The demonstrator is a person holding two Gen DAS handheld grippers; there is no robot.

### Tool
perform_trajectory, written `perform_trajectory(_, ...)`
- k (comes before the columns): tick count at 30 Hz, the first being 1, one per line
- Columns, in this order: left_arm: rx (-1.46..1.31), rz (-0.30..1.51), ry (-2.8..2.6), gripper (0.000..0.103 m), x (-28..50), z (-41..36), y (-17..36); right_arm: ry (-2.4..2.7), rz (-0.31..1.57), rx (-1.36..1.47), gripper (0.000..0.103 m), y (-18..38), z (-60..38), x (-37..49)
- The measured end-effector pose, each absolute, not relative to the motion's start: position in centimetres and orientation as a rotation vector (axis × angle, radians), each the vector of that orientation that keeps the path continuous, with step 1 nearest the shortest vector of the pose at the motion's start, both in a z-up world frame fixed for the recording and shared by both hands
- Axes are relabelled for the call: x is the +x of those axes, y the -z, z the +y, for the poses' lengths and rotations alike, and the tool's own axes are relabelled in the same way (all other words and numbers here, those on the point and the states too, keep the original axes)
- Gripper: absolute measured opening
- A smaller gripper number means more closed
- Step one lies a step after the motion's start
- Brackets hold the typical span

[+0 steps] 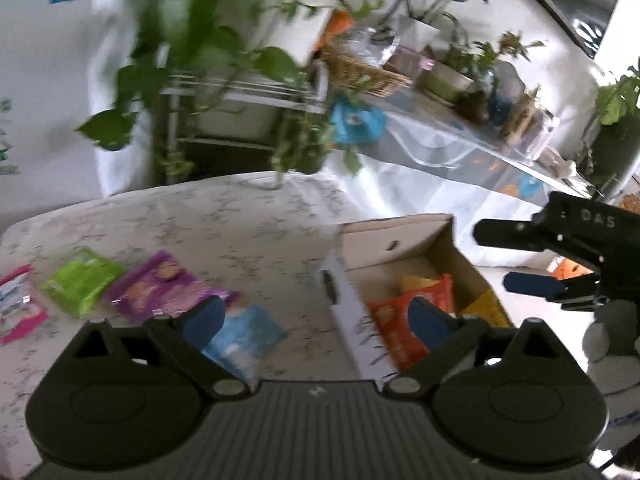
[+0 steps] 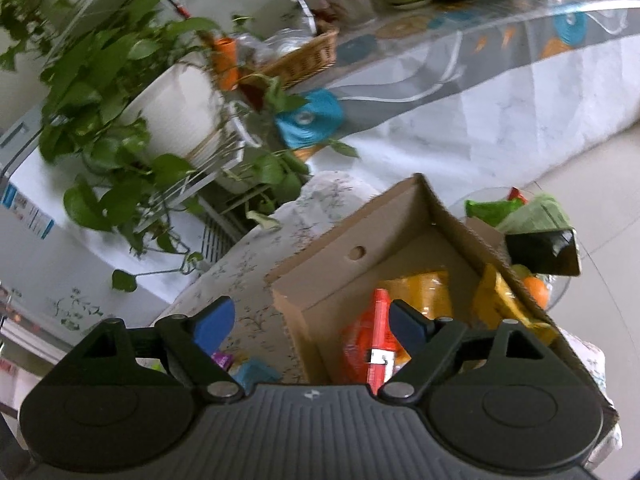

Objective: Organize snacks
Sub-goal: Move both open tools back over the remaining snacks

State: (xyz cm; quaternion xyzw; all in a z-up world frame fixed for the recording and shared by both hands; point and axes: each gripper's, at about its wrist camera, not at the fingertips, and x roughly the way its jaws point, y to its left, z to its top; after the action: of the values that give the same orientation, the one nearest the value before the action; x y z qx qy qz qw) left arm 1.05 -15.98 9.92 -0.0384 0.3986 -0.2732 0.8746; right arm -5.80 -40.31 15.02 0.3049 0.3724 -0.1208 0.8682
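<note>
**Tools both spread over the box, four packets still out**

Left tool (image 1: 316,318) is hanging with jaws wide apart and nothing between the pads; it is straddling the near box (image 1: 400,240) wall, one finger over the blue packet (image 1: 248,340), the other over the orange packet (image 1: 394,332) inside. Right tool (image 2: 310,322) is likewise spread and empty, one finger sitting over the surface (image 1: 224,232), the other over the box interior next to a red stick pack (image 2: 380,336).

Risks, as I'm reading it:
- Both tools are crowding the same box corner. Right tool is showing at the right edge of the left view, near the box, so the two could be clipping each other on the next reach.
- A finger is sitting close to the cardboard wall; dropping it could be catching the rim and shoving or tipping the box, which is standing near the surface edge.
- Packets are slick film, lying flat; a shallow pinch is likely to be sliding off.
- Left view is blurring, so the aim may be off.

Count:
- Tools: 2
- Box: 1
- Packets on the surface: 4: pink (image 1: 18,308), green (image 1: 80,280), purple (image 1: 160,288), blue
- Packets in the box: at least 3 (orange, red stick, yellow (image 2: 504,296)); the pile is overlapping, so I cannot tell exactly.
</note>
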Motion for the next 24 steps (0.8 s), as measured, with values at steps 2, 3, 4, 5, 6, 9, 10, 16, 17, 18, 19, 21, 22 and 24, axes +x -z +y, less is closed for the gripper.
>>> perform_trajectory(2,-0.097,0.833,0.543,0.098,1.4,-14.3,-9.9,0.240,0.781,0.624,0.089,-15.1,-39.7,-5.4)
perform_trajectory(3,-0.104,0.832,0.532,0.098,1.6,-13.6,-9.9,0.234,0.783,0.619,0.090,-15.0,-39.5,-5.2)
perform_trajectory(4,-0.115,0.831,0.515,0.098,1.9,-12.8,-9.9,0.230,0.785,0.615,0.090,-15.0,-39.2,-5.0)
perform_trajectory(5,-0.125,0.830,0.499,0.098,2.1,-12.2,-9.8,0.225,0.787,0.611,0.090,-15.0,-38.9,-4.8)
perform_trajectory(6,-0.138,0.828,0.483,0.098,2.4,-11.5,-9.8,0.220,0.790,0.607,0.090,-14.9,-38.6,-4.6)
perform_trajectory(9,-0.174,0.816,0.437,0.098,3.3,-9.3,-9.9,0.198,0.798,0.591,0.090,-14.8,-37.7,-4.0)
perform_trajectory(10,-0.178,0.812,0.423,0.098,3.5,-8.7,-9.9,0.189,0.800,0.584,0.091,-14.8,-37.4,-3.7)
perform_trajectory(16,-0.220,0.795,0.298,0.098,5.5,-4.2,-9.8,0.112,0.822,0.527,0.093,-14.4,-34.9,-2.2)
perform_trajectory(17,-0.223,0.795,0.277,0.099,5.8,-3.5,-9.7,0.095,0.828,0.519,0.093,-14.2,-34.4,-1.9)
perform_trajectory(18,-0.233,0.797,0.255,0.099,6.2,-2.7,-9.6,0.078,0.835,0.511,0.093,-14.1,-34.0,-1.6)
perform_trajectory(19,-0.246,0.798,0.229,0.099,6.7,-1.8,-9.4,0.063,0.842,0.501,0.093,-13.9,-33.5,-1.3)
perform_trajectory(21,-0.254,0.795,0.183,0.099,7.4,-0.1,-9.2,0.037,0.854,0.475,0.094,-13.6,-32.7,-0.8)
perform_trajectory(22,-0.254,0.798,0.166,0.099,7.8,0.6,-9.0,0.022,0.861,0.461,0.094,-13.5,-32.2,-0.5)
perform_trajectory(24,-0.262,0.806,0.131,0.099,8.4,1.9,-8.5,-0.005,0.873,0.443,0.095,-13.1,-31.5,0.0)
